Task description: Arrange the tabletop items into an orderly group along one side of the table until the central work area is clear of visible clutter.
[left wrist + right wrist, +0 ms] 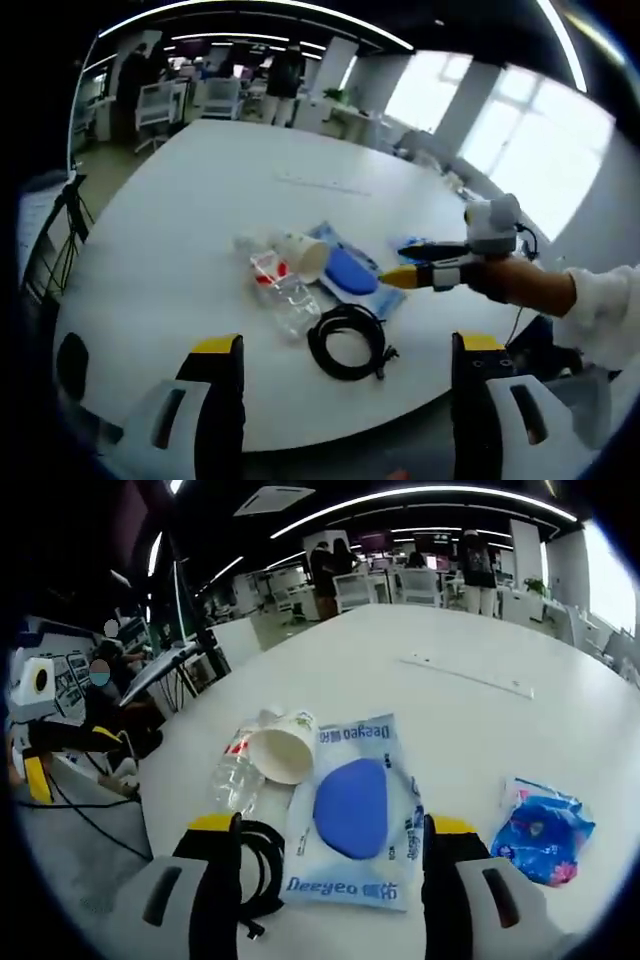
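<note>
Left gripper view: left gripper [345, 385] poised over near edge of white table [180, 200], jaws spread wide, grasping nothing. Clutter bunched near that edge: coiled black cable [348, 340] closest to rim, clear plastic bottle [281, 285] lying just beyond it, paper cup [305, 255] on its side against bottle, clear packet with blue pad [350, 272] beside cup. Wide bare tabletop beyond bottle, out to far rim. Right gripper [400, 275] reaching in toward packet's right edge, tips on or just over it; cannot tell whether clenched.

Right gripper view: right gripper [325, 880] jaws apart, straddling packet [355, 810], not closed on it. Cable [262, 865] touching packet's left edge, by left jaw. Cup [283, 748] overlapping packet's upper left corner, bottle [235, 775] left of cup near table [470, 640] edge. Blue snack bag [545, 825] well apart to packet's right. Open white surface beyond packet
</note>
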The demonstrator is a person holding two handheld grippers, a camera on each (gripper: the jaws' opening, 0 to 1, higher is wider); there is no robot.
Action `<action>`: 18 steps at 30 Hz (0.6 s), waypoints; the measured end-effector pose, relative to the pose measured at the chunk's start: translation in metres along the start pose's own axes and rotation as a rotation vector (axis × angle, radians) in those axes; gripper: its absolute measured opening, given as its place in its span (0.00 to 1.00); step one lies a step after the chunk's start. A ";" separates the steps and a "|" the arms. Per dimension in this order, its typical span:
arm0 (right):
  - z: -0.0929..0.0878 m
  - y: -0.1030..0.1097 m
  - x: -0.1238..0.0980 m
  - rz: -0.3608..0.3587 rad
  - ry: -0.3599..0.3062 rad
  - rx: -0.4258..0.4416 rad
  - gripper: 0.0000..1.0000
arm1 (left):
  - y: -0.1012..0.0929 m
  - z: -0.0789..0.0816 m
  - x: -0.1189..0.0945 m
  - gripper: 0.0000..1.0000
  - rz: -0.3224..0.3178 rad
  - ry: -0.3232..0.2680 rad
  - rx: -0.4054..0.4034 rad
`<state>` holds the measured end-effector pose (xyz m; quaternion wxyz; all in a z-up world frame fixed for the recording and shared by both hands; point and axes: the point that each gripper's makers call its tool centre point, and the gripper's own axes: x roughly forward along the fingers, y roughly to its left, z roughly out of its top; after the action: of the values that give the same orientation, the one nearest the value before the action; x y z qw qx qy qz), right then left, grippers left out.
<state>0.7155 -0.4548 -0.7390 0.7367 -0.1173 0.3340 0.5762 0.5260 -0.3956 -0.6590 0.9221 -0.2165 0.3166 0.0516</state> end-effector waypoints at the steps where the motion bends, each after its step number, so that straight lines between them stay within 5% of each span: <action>1: 0.001 0.001 0.003 0.008 0.003 -0.007 0.70 | 0.001 -0.001 -0.002 0.82 0.008 -0.004 -0.010; 18: 0.016 0.016 0.047 0.059 0.032 -0.098 0.59 | 0.007 -0.015 -0.019 0.81 0.063 -0.018 -0.032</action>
<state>0.7117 -0.4046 -0.7529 0.7074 -0.1527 0.3204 0.6113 0.5008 -0.3947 -0.6602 0.9192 -0.2209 0.3141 0.0877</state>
